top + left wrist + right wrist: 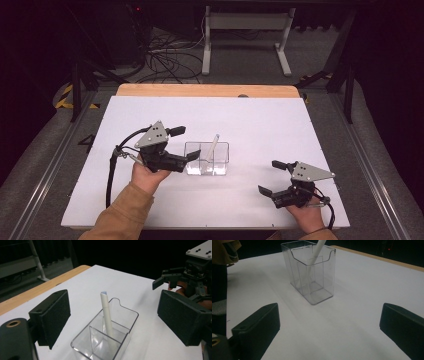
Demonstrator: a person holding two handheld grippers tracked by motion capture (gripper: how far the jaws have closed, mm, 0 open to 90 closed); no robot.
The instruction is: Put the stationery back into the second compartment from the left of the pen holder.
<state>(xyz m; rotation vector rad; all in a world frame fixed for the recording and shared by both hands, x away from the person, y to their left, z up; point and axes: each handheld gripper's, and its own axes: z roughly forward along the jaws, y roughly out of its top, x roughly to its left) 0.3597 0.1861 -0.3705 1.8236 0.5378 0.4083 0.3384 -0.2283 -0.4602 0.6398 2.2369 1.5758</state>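
**Q:** State the position and condition of each gripper.

**A:** My left gripper (192, 142) sits at the left end of the clear plastic holder (207, 159), jaws spread wide with nothing between them. In the left gripper view, the holder (105, 340) lies between and below the two black pads (53, 315), apart from both. My right gripper (270, 176) rests near the front right of the white table (280, 120), well apart from the holder, jaws also spread and empty.

**Q:** Where is the white stick?

**A:** The white stick (213, 147) stands tilted inside the holder, its upper end leaning out past the rim. In the left gripper view it (107, 315) rises from the compartment beyond the inner divider. In the right gripper view the holder (312, 272) stands upright on the table, with the stick (318, 250) in its far section.

**Q:** Any contact?

**A:** Neither gripper touches the stick.
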